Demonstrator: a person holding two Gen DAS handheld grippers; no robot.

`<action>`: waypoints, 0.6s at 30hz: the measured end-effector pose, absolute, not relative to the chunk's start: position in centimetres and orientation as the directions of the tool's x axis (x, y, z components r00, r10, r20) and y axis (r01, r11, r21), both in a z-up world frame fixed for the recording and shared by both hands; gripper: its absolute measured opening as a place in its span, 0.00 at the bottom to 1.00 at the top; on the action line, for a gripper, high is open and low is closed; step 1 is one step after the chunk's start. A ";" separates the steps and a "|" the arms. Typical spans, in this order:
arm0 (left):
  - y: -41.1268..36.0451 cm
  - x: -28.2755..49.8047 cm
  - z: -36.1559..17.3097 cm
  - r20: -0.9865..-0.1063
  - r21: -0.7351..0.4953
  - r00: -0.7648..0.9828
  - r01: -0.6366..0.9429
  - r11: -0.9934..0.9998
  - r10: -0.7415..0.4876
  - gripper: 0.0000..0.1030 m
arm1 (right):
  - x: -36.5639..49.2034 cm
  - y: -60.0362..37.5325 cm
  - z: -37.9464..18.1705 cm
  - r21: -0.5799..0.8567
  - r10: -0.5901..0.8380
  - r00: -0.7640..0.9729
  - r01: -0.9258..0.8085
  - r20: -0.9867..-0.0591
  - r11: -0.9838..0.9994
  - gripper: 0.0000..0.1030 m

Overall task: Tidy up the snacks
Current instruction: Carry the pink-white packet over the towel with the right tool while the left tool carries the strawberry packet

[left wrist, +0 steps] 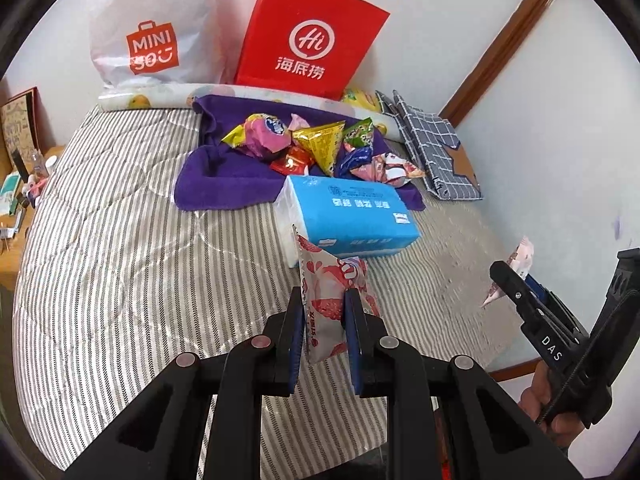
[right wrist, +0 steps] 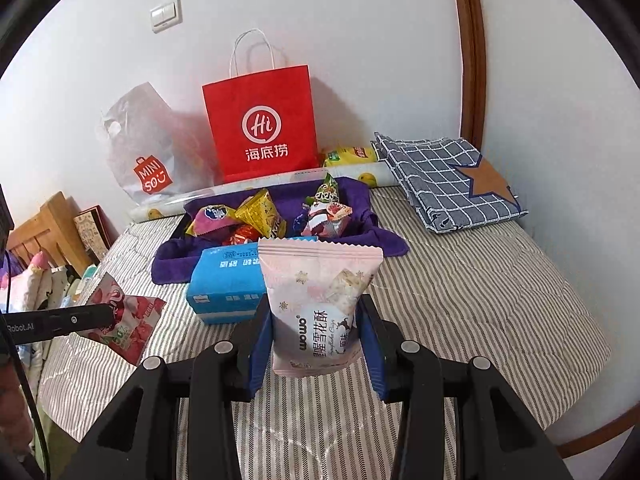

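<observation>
Nearest your lens in the left wrist view, your left gripper [left wrist: 322,320] is clenched on a strawberry-print packet [left wrist: 332,296], its blue pads pressing both sides so the packet stands edge-on above the striped bedcover [left wrist: 120,260]. Your right gripper [right wrist: 316,340] likewise grasps a pink snowflake-crisp pouch [right wrist: 320,304], held upright between its pads and clear of the bedcover.

Take the blue tissue pack [right wrist: 224,284] as your landmark. Both held snacks hang on your side of it: the strawberry-print packet to its left as the right wrist view shows it, the pouch right in front of it. Just behind the tissue pack lies the purple towel [right wrist: 280,248], bunched up into a shallow nest, with a pile of wrapped snacks [left wrist: 312,148] already gathered on it. Farther back still, a red paper bag [right wrist: 260,124] and a white plastic bag [right wrist: 152,152] lean on the wall; a folded checked cloth [right wrist: 444,176] sits well to the right.

My reading: you look well along. Most snacks sit on the towel, no loose ones show on the bedcover, and these two in your grip remain to be carried past the tissue pack and set down with the rest.
</observation>
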State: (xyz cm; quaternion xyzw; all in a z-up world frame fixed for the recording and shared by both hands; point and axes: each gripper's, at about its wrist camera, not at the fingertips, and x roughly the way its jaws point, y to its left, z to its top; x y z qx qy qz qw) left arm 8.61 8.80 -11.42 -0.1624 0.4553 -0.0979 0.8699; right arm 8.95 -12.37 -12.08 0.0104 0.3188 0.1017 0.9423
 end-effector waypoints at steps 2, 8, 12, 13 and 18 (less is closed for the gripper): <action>8.7 8.5 -11.1 -0.757 -0.371 0.571 0.025 0.928 -0.318 0.19 | 8.8 -12.4 -11.9 0.087 0.203 0.778 -0.188 -0.595 0.978 0.37; 8.5 8.2 -10.3 -0.741 -0.374 0.590 0.034 0.927 -0.321 0.19 | 8.6 -11.7 -11.3 0.074 0.209 0.782 -0.205 -0.586 0.976 0.37; 8.3 8.1 -9.6 -0.737 -0.363 0.600 0.036 0.931 -0.311 0.19 | 8.7 -11.2 -11.0 0.070 0.220 0.783 -0.221 -0.582 0.973 0.37; 8.3 7.9 -9.4 -0.735 -0.360 0.605 0.037 0.932 -0.308 0.19 | 8.8 -11.1 -11.0 0.075 0.227 0.781 -0.226 -0.582 0.971 0.38; 8.2 8.1 -9.1 -0.731 -0.353 0.613 0.036 0.935 -0.300 0.19 | 9.4 -10.5 -11.2 0.075 0.249 0.773 -0.254 -0.583 0.964 0.37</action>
